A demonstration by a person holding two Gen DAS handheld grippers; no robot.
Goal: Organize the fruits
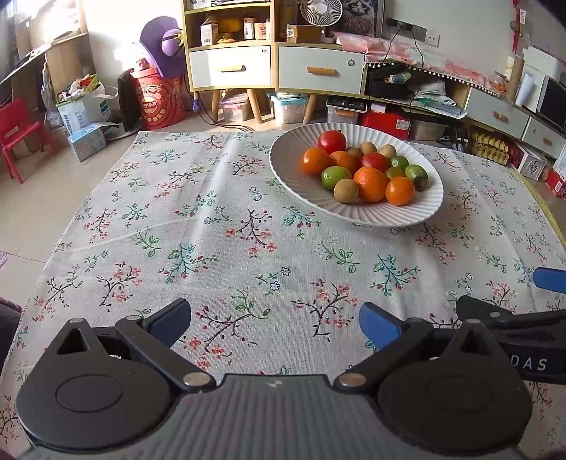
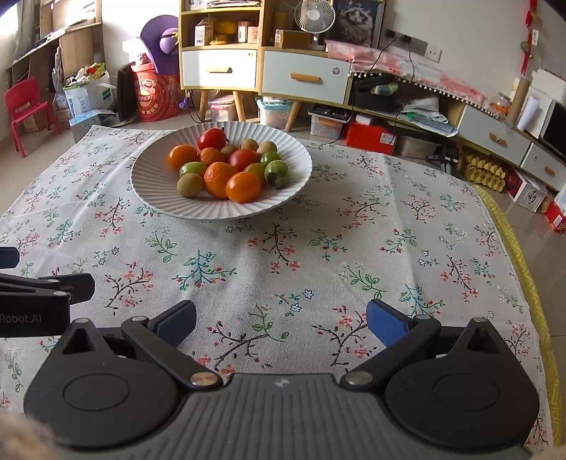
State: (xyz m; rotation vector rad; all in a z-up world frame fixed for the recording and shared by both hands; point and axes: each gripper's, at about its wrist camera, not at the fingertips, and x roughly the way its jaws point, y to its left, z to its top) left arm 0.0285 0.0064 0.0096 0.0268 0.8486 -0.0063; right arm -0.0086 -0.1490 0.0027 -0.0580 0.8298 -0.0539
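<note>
A: Nearest first. The left gripper (image 1: 276, 322) hangs over the floral tablecloth (image 1: 219, 219), blue pads spread wide, nothing between them. The right gripper (image 2: 281, 323) is the same: fingers wide apart, empty, over the cloth.

B: Any writing on them?

A: In the left wrist view, the other tool at the right edge shows "DAS". In the right wrist view, the tool at the left edge reads "Robot.AI". Both partly cut off.

B: And the fruit?

A: All in the white ribbed plate (image 2: 155, 184), well beyond both grippers on the far half of the cloth. Near side of the pile: a smooth orange (image 2: 243, 187), a bumpy mandarin (image 2: 217, 178), a brown kiwi (image 2: 189, 184). Green limes (image 2: 276, 173) to the right, red tomatoes (image 2: 211, 138) toward the back, small brown fruits behind those.

B: Nothing loose on the cloth?

A: Only the plate is on it.

B: Background text?

A: Red drum (image 1: 161, 101) on the floor far left carries white characters, not readable. A box on the wooden cabinet (image 1: 230, 67) has a label that looks like "5009". A fan (image 1: 321, 11) stands on top, and a red chair (image 1: 17, 131) is at far left.
</note>
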